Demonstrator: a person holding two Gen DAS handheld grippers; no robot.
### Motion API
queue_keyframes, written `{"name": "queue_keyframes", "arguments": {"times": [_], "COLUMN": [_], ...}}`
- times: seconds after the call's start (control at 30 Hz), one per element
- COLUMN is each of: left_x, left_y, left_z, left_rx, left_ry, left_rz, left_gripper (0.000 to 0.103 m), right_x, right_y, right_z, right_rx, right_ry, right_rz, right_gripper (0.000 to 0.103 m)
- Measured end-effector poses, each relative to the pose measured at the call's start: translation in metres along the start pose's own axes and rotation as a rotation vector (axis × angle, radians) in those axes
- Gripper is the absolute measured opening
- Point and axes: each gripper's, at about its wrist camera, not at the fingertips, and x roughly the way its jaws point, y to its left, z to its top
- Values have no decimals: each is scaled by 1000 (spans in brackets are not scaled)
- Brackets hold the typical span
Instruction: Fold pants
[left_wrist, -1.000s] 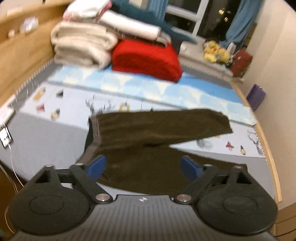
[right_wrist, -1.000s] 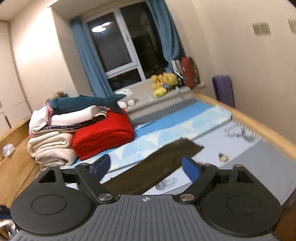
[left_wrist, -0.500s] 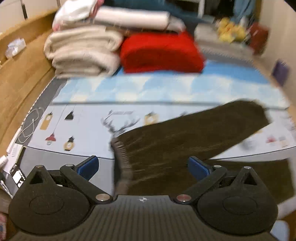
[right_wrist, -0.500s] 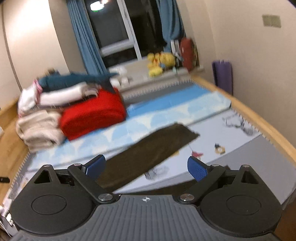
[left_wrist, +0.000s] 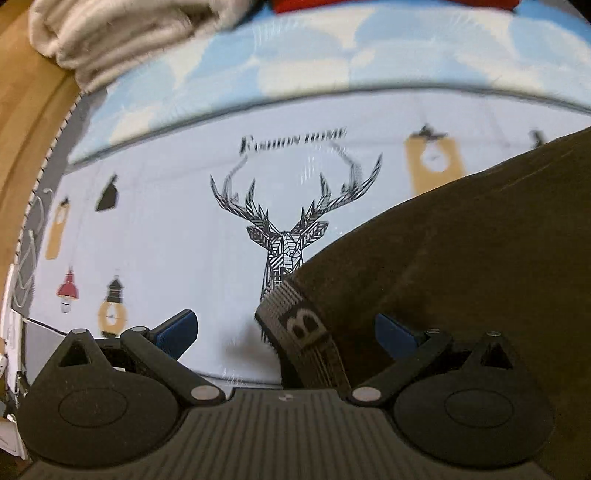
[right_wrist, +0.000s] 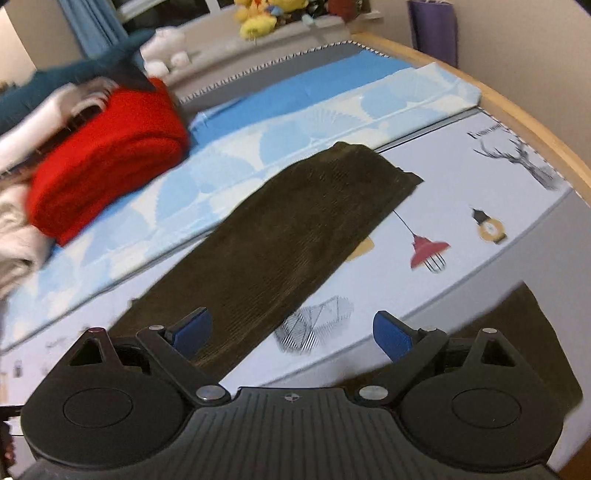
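- Left gripper (left_wrist: 284, 332): its two blue-tipped fingers (left_wrist: 177, 330) are spread wide and hold nothing; the waistband (left_wrist: 303, 332) of the pants (left_wrist: 461, 266) lies in the gap between them
- The waistband is a dark ribbed strip with one pale character on it, shaped like a "B" or "8"; which one cannot be told
- Right gripper (right_wrist: 291, 330): its two blue-tipped fingers (right_wrist: 194, 328) are also wide apart and empty, above the mat (right_wrist: 461, 206)
- One pair of dark olive pants lies on the mat; one leg (right_wrist: 295, 236) runs diagonally away from the right gripper to a straight hem, and a second dark part (right_wrist: 524, 332) shows at the lower right, behind the right finger
- The mat is pale and printed: in the left view, one line-drawn deer head (left_wrist: 288, 229) with the words "FASHION HOME" above it, plus several lamp and clock pictures; in the right view, a second, smaller deer (right_wrist: 524, 158) with blurred lettering, one red lamp and one yellow lantern
- Beyond the mat, one blue patterned strip (right_wrist: 295, 122)
- On it, one red folded blanket (right_wrist: 107, 155) beside a stack of pale folded bedding (left_wrist: 122, 33)
- On the far sill, yellow plush toys (right_wrist: 266, 18), too blurred to count
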Motion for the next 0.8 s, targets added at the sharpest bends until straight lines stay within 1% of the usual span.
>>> {"name": "queue_keyframes", "arguments": {"times": [0.1,0.2,0.27,0.33,0.4,0.43,0.47,0.53,0.6,0.63,0.67,0.7,0.73,0.77,0.8], "left_x": [28,44,50,58,63,63,62,55,53,53,53,51,48,47,46], "left_y": [-9,-16,-14,-7,-2,-2,-3,-9,-14,-18,-22,-28,-35,-41,-48], "left_z": [4,5,6,5,2,1,-1,-2,-1,0,0,0,-1,-2,-3], "left_rx": [30,80,79,56,45,55,76,128,171,178,184,198,231,245,252], "left_ry": [20,-1,-33,-40,-51,-65,-83,-114,-119,-117,-121,-128,-138,-134,-141], "left_rz": [-14,-22,-35,-57,-74,-74,-71,-75,-94,-90,-70,-61,-85,-100,-59], "left_gripper": [103,103,103,103,103,102,101,94,77,76,70,44,23,13,11], "right_x": [60,120,158,191,224,240,255,276,293,302,313,322,330,333,335], "right_y": [10,28,44,60,73,79,86,102,121,132,144,154,164,178,187], "right_z": [22,40,52,60,67,69,71,74,77,78,78,77,74,68,62], "right_rx": [40,90,100,123,179,209,240,290,310,301,266,228,161,67,2], "right_ry": [56,84,102,114,128,132,138,129,118,115,124,144,153,133,127], "right_rz": [7,5,9,17,11,15,19,38,53,43,12,-31,-81,-117,-157], "right_gripper": [94,94,93,93,93,93,92,91,91,91,92,92,94,98,97]}}
